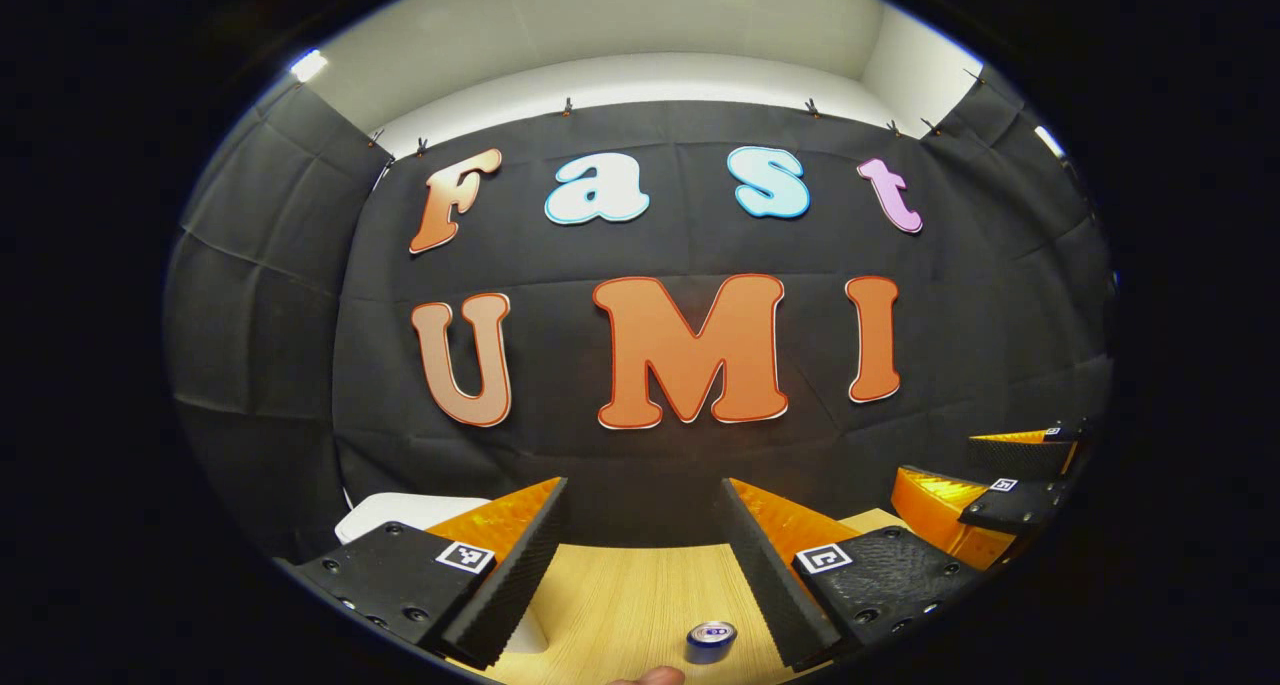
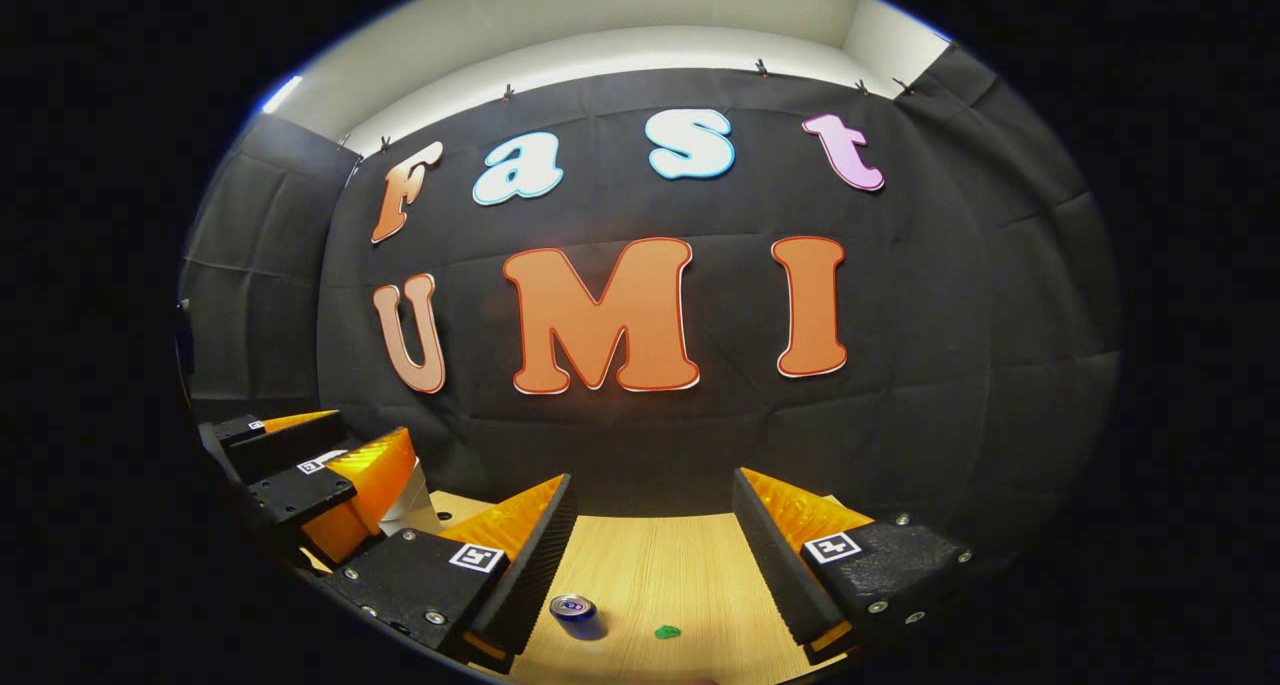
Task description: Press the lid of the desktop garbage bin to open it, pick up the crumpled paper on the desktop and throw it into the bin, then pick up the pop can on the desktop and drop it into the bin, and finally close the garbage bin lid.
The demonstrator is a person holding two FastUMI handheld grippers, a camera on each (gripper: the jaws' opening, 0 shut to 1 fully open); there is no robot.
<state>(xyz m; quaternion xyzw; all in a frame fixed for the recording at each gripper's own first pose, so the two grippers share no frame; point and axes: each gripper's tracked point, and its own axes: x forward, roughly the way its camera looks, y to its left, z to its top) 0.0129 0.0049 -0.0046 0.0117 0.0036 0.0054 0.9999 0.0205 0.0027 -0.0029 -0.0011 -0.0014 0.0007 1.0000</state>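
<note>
Your left hand-held gripper (image 1: 640,565) is held level above the surface (image 1: 620,605) with its two fingers spread wide and nothing between them. Their inner faces are ribbed, saw-toothed pads (image 1: 520,565), and each finger carries a small square black-and-white marker on a flat, screwed plate. Just below and ahead of the gap, slightly toward the right finger, the can (image 1: 711,641) stands upright on the pale wood-grain surface, a short metal cylinder with a blue body and a silver top. Beyond your left finger, a white, smooth, rounded shape (image 1: 400,513) that looks like the bin shows on the surface; you cannot tell from here whether its lid is up or what it holds. A fingertip (image 1: 650,676) shows at the very bottom edge.

Your right hand-held gripper (image 2: 655,565) is likewise spread open and empty. The can (image 2: 577,615) sits just inside its left finger, upright on the surface (image 2: 660,575). A small green scrap (image 2: 667,632) lies on the wood near the middle of the gap, apart from the can. Off to its left the other hand-held gripper shows, with a bit of the white shape (image 2: 412,505) behind it.
</note>
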